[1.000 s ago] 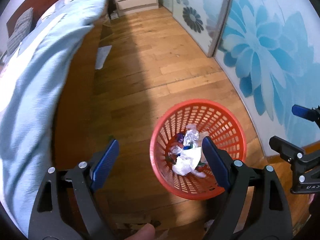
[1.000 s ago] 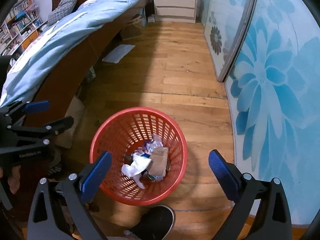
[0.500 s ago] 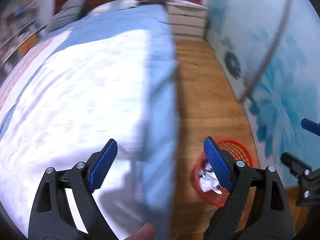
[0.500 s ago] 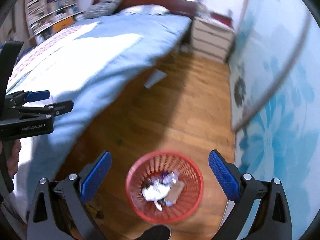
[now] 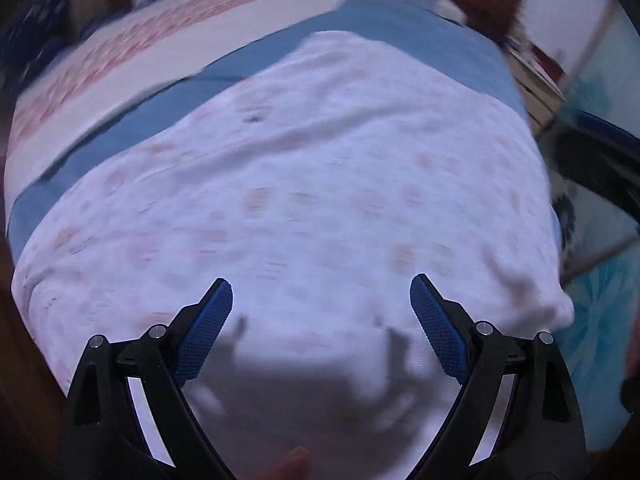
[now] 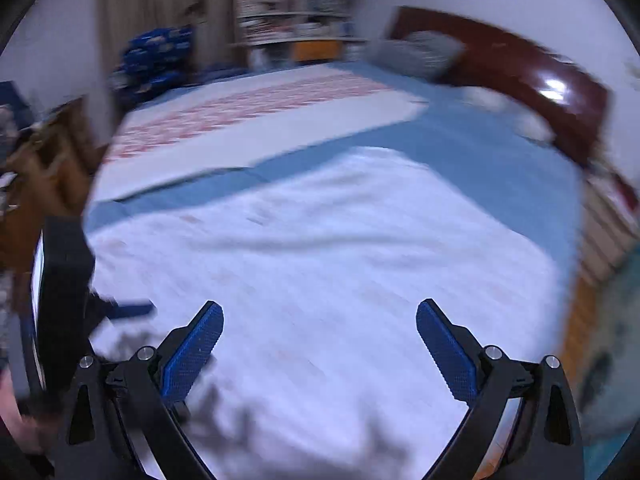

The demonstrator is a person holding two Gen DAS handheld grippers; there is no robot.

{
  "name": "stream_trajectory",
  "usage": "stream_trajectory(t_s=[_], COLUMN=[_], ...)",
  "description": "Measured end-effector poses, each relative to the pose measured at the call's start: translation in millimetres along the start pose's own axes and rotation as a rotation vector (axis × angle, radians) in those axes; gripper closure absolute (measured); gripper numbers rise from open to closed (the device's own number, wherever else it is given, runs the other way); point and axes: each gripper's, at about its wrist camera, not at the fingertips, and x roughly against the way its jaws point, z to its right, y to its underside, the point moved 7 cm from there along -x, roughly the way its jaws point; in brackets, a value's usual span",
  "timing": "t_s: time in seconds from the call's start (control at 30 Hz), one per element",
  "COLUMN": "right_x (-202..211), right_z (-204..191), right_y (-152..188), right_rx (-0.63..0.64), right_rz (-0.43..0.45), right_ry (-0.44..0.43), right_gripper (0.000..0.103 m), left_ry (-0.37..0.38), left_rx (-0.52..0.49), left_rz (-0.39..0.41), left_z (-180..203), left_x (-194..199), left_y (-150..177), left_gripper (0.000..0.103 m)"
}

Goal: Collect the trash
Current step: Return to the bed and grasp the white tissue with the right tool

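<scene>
Both views are motion-blurred and look over the bed. My left gripper is open and empty above a white patterned blanket. My right gripper is open and empty above the same blanket. The left gripper's body shows at the left edge of the right wrist view. The right gripper shows blurred at the right edge of the left wrist view. No trash and no basket is in view.
The bed has a blue sheet and a white-and-red cover on its far side. A dark wooden headboard stands at the back right. Bookshelves line the far wall. The blue-flowered wardrobe door is at right.
Both grippers have swung up and left, away from the red basket on the floor, and now face the bed. The basket has left both views. Both stay open.
</scene>
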Motion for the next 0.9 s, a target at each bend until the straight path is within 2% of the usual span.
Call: stream_trajectory(t_s=[0.07,0.13,0.33,0.4,0.47,0.53,0.6,0.7,0.83,0.9], right_x=[-41,-76,-128,-151,-171,-188,-204,-228,-256,-268], right_z=[-18,-35,-60,-64,-62,-59,-49,-41,-31,-32], right_y=[-21,-36,-47,-53,-58,-65,-71,-76,-81,-82], right_rx=[-0.003,-0.004,-0.029,-0.064,-0.141,-0.225,-0.318,-0.372,-0.468,-0.475], right_rz=[-0.055,-0.092,-0.126,-0.127,-0.135,-0.139,-0.159,-0.213,-0.264,-0.289], right_ry=[-0.02,-0.01,-0.041,-0.068,-0.136,-0.224,-0.308,-0.356,-0.408,-0.417], right_gripper=[0.017,0.019,0.02,0.031,0.036,0.041,0.046,0.047,0.047,0.052], left_ry=[-0.011,-0.019,0.024,0.051,0.103,0.11,0.087,0.013,0.06,0.034], left_rx=[0.058,0.104,0.178,0.189,0.194,0.172,0.098,-0.035,-0.033,-0.057], left_rz=[-0.027,-0.052,-0.075,-0.067,-0.031,-0.006,0.015,0.024,-0.008,0.005], left_z=[-28,-48,-77,-84,-95,-99,-90,-65,-53,-49], left_x=[-9,-15,-18,-18,-17,-17,-16,-20,-33,-41], left_y=[-7,-9,-9,-14,-23,-32,-36,-36,-38,-43], left_gripper=[0.013,0.013,0.013,0.013,0.013,0.013,0.013,0.013,0.013,0.013])
